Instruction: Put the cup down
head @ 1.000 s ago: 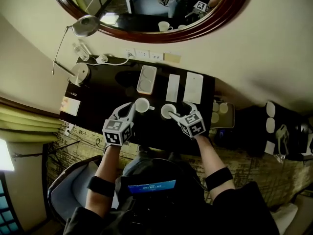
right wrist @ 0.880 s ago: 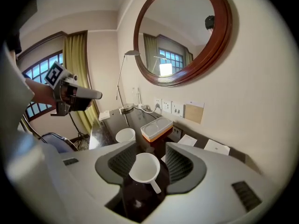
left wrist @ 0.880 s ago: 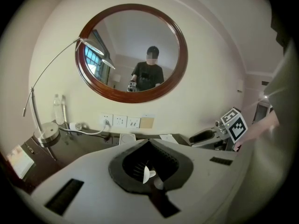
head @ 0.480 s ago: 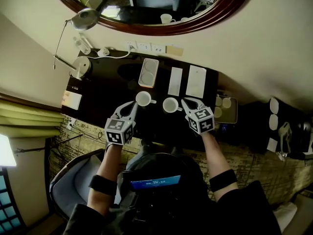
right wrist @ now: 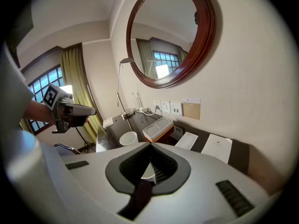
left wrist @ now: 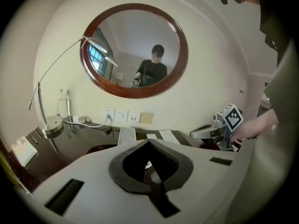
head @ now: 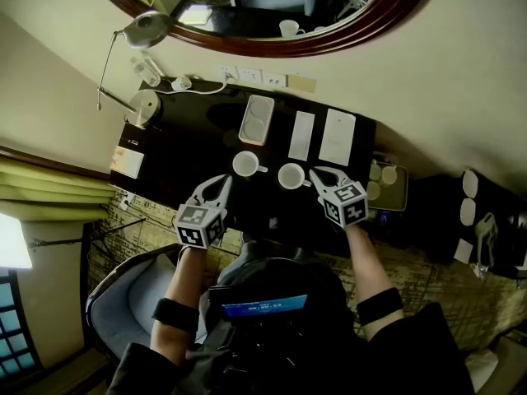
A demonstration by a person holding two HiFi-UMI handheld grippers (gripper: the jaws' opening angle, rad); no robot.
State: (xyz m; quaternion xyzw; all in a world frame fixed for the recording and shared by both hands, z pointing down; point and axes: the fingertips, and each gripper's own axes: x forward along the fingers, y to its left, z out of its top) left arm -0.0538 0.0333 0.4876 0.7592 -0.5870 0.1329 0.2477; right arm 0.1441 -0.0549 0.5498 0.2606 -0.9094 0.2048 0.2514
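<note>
Head view is showing a dark desk [head: 177,151] with two white cups standing upright on it. The right cup [head: 291,175] is sitting on the desk at 3 o'clock of the left cup [head: 244,164], near it but apart. The right gripper [head: 316,174] is hovering just beside the right cup at its 3 o'clock. Its jaws are pressed together and pinching nothing. Whether its tip is touching the cup's handle cannot be told from here. The left gripper [head: 224,181] is pointing at the left cup from 7 o'clock, with its jaws pressed together and empty too.

In the right gripper view the closed jaws of the right gripper [right wrist: 150,144] are meeting at their tip. The right cup [right wrist: 145,171] is showing beyond them through the gap, standing free on the desk. The left cup [right wrist: 128,138] is standing at its 10 o'clock. In the left gripper view the left gripper [left wrist: 148,141] is likewise showing its jaws closed together.

A white tray [head: 257,119] is lying at 12 o'clock of the left cup. A paper sheet [head: 302,135] and a wider sheet [head: 338,137] are lying at 3 o'clock of the tray.
</note>
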